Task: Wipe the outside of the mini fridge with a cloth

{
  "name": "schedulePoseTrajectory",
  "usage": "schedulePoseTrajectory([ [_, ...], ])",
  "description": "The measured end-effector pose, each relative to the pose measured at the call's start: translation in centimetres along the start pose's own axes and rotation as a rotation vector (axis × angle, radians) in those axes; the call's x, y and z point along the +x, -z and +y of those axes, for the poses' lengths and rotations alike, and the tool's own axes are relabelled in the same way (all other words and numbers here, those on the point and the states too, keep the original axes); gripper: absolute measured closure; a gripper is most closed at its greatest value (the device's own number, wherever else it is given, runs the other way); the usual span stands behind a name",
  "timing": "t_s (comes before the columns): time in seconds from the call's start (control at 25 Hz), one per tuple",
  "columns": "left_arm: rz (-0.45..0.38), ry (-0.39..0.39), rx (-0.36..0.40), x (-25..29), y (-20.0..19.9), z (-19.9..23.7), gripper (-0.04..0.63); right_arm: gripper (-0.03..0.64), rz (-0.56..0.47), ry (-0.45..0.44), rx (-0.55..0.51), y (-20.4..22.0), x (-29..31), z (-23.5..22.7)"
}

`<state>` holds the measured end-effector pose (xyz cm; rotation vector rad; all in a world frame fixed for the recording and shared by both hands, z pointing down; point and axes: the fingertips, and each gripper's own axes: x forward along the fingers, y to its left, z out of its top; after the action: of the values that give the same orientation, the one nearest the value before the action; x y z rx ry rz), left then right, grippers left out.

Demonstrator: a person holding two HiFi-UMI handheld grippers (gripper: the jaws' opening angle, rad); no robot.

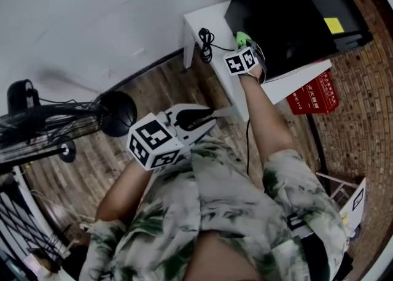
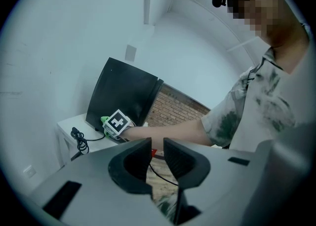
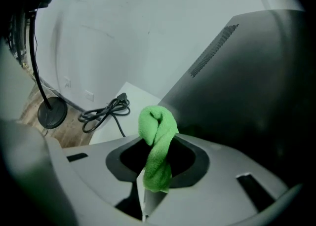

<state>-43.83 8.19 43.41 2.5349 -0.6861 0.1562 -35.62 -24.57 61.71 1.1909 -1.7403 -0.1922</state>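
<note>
the black fridge (image 1: 288, 10) stands on a white table (image 1: 209, 19). it carries a yellow label (image 1: 333, 25) whose print is too small to read. a red box (image 1: 313, 97) beside the table bears white chinese characters, too blurred to read. the right hand-held gripper (image 3: 157, 153) is clenched on a twisted green cloth (image 3: 158, 126), held just beside the fridge's side; whether it touches cannot be told. a coiled black cable (image 1: 205, 43) lies on the table near the cloth. the left hand-held gripper (image 1: 209, 119) hangs well apart from them, jaws slightly parted, nothing between.
</note>
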Motion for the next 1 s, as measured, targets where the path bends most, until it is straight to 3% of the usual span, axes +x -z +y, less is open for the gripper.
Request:
schedulePoseTrajectory([
  [0.28, -0.014, 0.020, 0.017, 0.6, -0.8, 0.1, 0.520, 0.502, -0.194, 0.063, 0.008, -8.8, -5.6, -4.4],
  [0.6, -0.038, 0.048, 0.043, 1.0, -1.8, -1.0, 0.520, 0.503, -0.398, 0.262, -0.048, -20.5, -14.9, -13.2],
  [0.76, -0.054, 0.052, 0.044, 0.9, -2.1, -1.0, 0.520, 0.503, -0.397, 0.343, -0.068, -23.6, -16.1, -16.7],
  [1.0, -0.067, 0.036, 0.029, -0.1, -1.9, -0.6, 0.520, 0.503, -0.344, 0.374, -0.060, -24.1, -14.9, -18.1],
])
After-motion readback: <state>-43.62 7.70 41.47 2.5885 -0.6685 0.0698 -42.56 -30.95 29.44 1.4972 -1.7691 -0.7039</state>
